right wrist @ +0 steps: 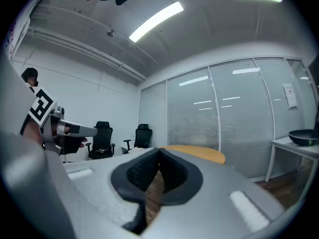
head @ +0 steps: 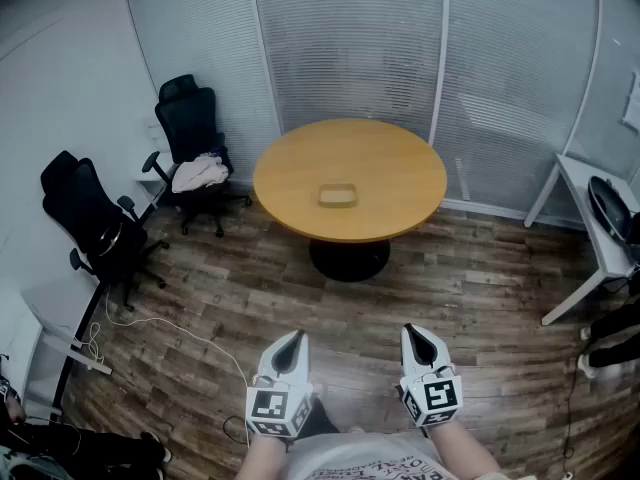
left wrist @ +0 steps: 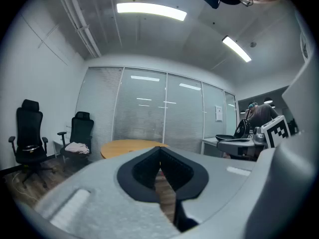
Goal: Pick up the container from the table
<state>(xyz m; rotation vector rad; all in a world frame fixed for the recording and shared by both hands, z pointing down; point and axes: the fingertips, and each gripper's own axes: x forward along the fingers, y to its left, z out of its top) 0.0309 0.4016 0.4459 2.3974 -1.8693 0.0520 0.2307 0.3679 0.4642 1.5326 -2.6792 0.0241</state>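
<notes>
Head view: the container point(head: 337, 195) sits untouched on the table point(head: 290, 173) at twelve o'clock, far from the left gripper point(head: 296, 336) and right gripper point(head: 412, 331), jaws together and empty; the pickup seems not yet begun.

- Cool, even, rather dim light came from ceiling strip lights point(left wrist: 151, 11), which showed in both gripper views.
- The strips burned out to plain white and were mirrored as pale streaks in the glass wall point(left wrist: 164, 116).
- In the head view a soft shadow lay under the round table point(head: 350, 173), and straight walls bowed.
- Both gripper views bent strongly towards a black circular rim.
- The left gripper point(left wrist: 159, 151) and right gripper point(right wrist: 159, 151), close to their lenses, looked blurred.
</notes>
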